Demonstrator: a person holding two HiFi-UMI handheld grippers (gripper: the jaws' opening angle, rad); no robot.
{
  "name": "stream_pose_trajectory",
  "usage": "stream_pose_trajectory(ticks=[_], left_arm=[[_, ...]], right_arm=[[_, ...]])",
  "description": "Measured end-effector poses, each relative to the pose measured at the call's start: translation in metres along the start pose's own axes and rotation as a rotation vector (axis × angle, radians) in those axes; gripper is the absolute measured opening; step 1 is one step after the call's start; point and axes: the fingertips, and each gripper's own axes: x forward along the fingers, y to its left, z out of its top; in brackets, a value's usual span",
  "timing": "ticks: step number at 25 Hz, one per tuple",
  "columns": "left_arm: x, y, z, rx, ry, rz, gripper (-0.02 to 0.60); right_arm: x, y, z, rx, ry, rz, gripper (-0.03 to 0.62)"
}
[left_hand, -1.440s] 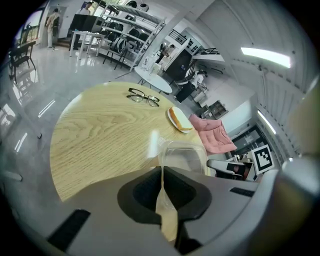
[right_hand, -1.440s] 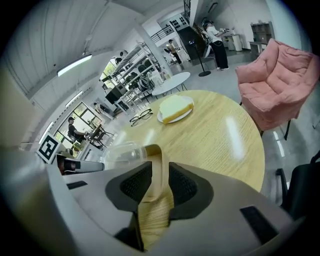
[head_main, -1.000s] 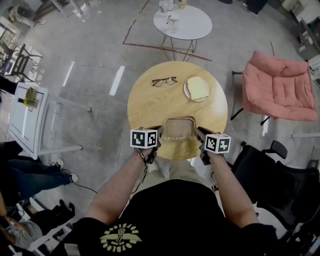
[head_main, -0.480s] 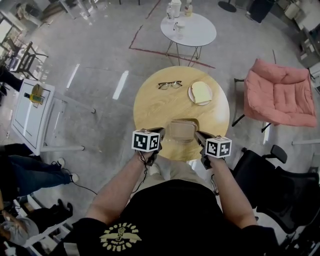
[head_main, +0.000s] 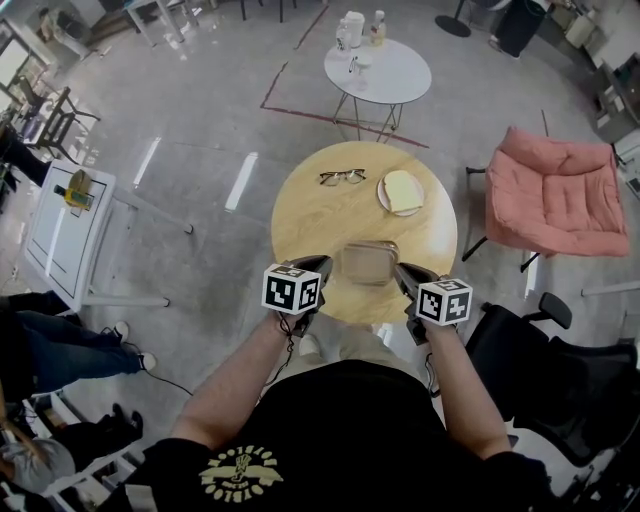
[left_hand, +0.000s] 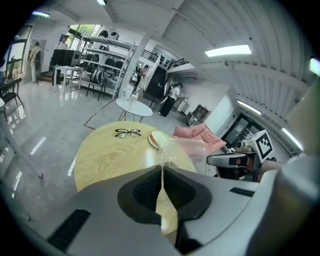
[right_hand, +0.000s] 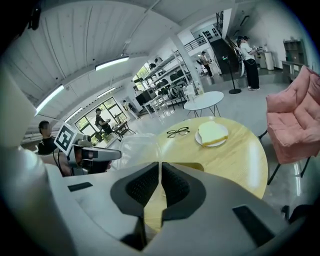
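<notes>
box (head_main: 368, 262): thin clear plastic, glossy; the table's grain shows through it.
my left claw (left_hand: 161, 172): smooth matt grey plastic shell.
my right claw (right_hand: 159, 167): the same matt grey plastic.
pads (left_hand: 145, 192): black, matt, finely ribbed.
table (head_main: 330, 215): pale wood, plain grain, smooth with a soft sheen.
floor (head_main: 190, 130): grey, polished, glossy with streaks of light.
armchair (head_main: 560, 195): pink cloth, soft and matt.
plate (head_main: 381, 200): white, smooth.
</notes>
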Motion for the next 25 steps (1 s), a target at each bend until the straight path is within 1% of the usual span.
stream_pose_trajectory(ticks=[4, 8, 13, 16, 20, 23, 25], left_arm=[[-0.015, -0.010, 0.014, 0.030, -0.036, -0.016, 0.026], [-0.032, -0.024, 0.035, 0.099, -0.084, -0.024, 0.026], [-0.052, -0.035, 0.059, 0.172, -0.152, -0.005, 0.026], [-0.063, -0.036, 0.069, 0.190, -0.185, 0.007, 0.026], [-0.076, -0.043, 0.079, 0.219, -0.207, 0.004, 0.026], [-0.087, -0.048, 0.090, 0.223, -0.251, 0.003, 0.026], [-0.095, -0.052, 0.096, 0.240, -0.275, 0.012, 0.026]], right_arm=[[-0.015, 0.011, 0.014, -0.008, -0.036, -0.002, 0.032], [-0.028, 0.021, 0.030, -0.030, -0.080, -0.012, 0.031], [-0.041, 0.034, 0.050, -0.070, -0.120, -0.012, 0.031], [-0.048, 0.046, 0.061, -0.090, -0.147, -0.008, 0.031], [-0.061, 0.059, 0.072, -0.103, -0.178, -0.003, 0.031], [-0.068, 0.067, 0.080, -0.085, -0.207, 0.020, 0.031], [-0.073, 0.072, 0.085, -0.093, -0.222, 0.021, 0.031]])
